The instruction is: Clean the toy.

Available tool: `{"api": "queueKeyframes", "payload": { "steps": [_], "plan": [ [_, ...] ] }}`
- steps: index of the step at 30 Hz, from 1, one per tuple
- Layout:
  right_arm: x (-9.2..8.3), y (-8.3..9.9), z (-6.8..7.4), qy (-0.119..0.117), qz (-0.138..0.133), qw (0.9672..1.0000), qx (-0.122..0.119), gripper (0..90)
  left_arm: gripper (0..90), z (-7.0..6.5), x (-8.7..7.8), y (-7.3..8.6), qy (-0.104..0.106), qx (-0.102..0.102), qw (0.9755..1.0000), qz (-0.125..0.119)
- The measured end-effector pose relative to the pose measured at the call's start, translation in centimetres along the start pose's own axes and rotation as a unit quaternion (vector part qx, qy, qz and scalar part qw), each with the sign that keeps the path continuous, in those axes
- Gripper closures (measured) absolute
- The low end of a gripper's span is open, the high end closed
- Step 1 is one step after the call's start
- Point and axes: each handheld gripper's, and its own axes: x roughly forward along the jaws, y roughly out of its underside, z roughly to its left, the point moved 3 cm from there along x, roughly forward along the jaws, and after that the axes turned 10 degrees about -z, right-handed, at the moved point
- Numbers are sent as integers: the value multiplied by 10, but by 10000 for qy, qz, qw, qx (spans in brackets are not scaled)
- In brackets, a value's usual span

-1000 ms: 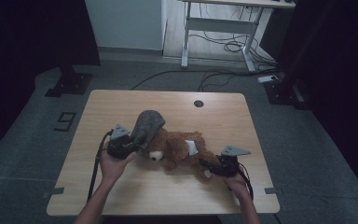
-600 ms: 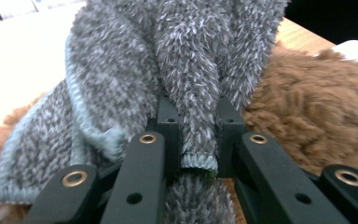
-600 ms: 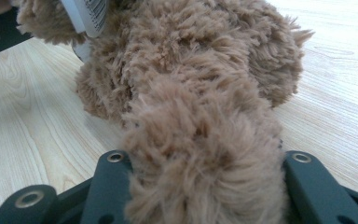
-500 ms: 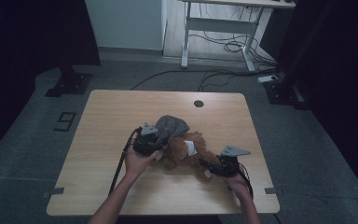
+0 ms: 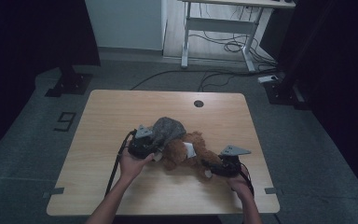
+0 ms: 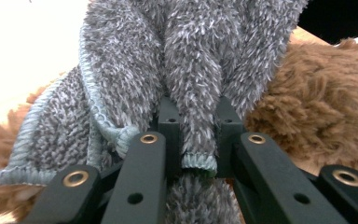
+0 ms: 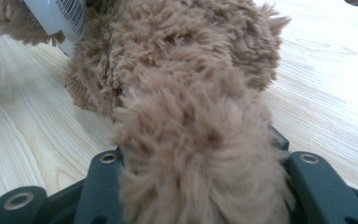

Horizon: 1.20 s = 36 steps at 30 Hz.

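While the person's left hand (image 5: 131, 164) comes in from the near edge of the wooden table (image 5: 112, 116), the left gripper (image 5: 154, 150) is clamped on a fold of the fluffy grey cloth (image 5: 168, 129); in the left gripper view its black jaws pinch the cloth's hemmed edge tight between them. That cloth is draped over the left end of the brown plush toy (image 5: 193, 154), which lies on its side near the middle of the table, a white tag (image 5: 189, 149) showing on it. Further right, the right gripper (image 5: 210, 170) has a furry limb of the toy between its jaws. They have just been opening, and I cannot tell whether the pads press on the fur. The right hand (image 5: 238, 184) holds it low over the tabletop.
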Motion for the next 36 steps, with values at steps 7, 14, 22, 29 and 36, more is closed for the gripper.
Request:
{"api": "queueKeyframes", "payload": {
  "steps": [7, 14, 22, 29, 36],
  "plan": [
    [0, 1, -5, 13, 32, 9999, 160, 528, 777, 27, -20, 2, -398, -170, 9990, -79],
    [1, 3, -6, 39, 76, 9994, 321, 508, 775, 62, -27, 28, -792, -547, 9953, 125],
    [4, 7, -10, 34, 154, 9989, 436, 527, 775, 70, -16, 62, -497, -1064, 9928, 252],
    [16, 4, -14, 212, -11, 9995, 224, 558, 771, 69, -28, 55, -304, -1060, 9936, 226],
    [35, 1, -23, 210, -157, 9996, 143, 562, 771, 65, -29, 61, -190, -1179, 9927, 185]
  ]
}}
